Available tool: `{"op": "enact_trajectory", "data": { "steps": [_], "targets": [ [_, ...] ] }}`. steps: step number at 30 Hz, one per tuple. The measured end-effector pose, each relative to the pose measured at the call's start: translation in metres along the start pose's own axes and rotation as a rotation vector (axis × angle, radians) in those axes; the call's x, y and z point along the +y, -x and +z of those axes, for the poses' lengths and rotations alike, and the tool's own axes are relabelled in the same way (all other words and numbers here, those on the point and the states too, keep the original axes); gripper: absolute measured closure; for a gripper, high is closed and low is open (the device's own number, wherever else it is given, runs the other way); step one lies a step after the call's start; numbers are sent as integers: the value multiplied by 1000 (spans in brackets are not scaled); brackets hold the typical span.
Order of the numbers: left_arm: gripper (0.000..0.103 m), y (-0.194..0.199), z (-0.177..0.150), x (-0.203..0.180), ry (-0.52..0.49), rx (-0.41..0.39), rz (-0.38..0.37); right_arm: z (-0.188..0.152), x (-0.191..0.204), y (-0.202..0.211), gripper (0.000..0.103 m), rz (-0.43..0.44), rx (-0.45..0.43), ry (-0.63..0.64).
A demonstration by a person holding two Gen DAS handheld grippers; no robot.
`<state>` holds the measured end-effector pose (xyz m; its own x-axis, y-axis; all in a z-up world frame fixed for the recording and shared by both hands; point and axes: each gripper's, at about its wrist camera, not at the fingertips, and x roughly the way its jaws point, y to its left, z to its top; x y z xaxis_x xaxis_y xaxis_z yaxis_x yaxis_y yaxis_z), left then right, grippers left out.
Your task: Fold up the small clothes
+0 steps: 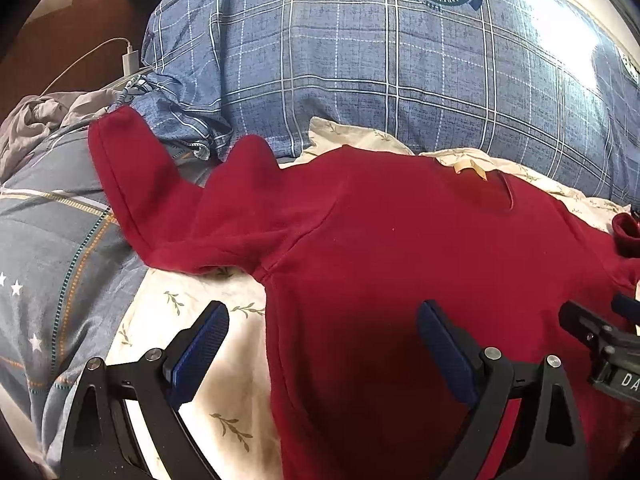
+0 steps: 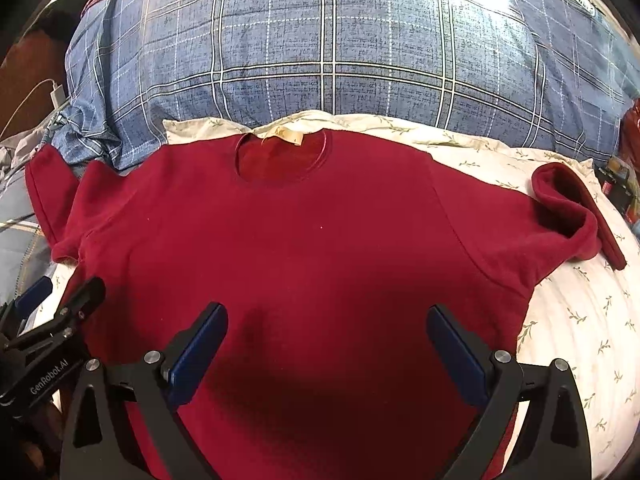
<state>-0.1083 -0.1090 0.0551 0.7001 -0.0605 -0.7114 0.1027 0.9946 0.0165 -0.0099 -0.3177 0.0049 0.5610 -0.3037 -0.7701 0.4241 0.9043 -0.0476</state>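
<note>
Looking from the left wrist, the left gripper (image 1: 322,340) hangs released over the shirt (image 1: 380,240) edge. From the right wrist, the right gripper (image 2: 326,344) — also released — hovers above the shirt on the sheet (image 2: 580,320). Grasp each sleeve (image 2: 568,216) first — fold inward.

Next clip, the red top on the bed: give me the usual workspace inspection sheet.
Surface: cream leaf-print sheet.
Job's things: red top spread flat, neck label up; sleeves crumpled.
Clutter: blue plaid duvet heaped behind; grey cloth at far left.
Grippers: left claw and right claw open, over the top's lower part, holding nothing.
Cables: white charger and cable at far left.
Surroundings: brown panel behind the charger.
</note>
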Motion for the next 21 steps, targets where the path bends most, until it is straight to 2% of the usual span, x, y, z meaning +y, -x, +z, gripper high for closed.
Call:
{"op": "enact_trajectory", "data": {
  "steps": [14,18,21],
  "targets": [
    [8,1,3,7,19,-6,26,2,-2,-4,3,-9,2,-11],
    [8,2,9,18,26,3,67,4,-1,-7,3,12,12,-15],
    [9,7,24,42,81,-3,127,6,3,-7,3,17,11,11]
  ]
}}
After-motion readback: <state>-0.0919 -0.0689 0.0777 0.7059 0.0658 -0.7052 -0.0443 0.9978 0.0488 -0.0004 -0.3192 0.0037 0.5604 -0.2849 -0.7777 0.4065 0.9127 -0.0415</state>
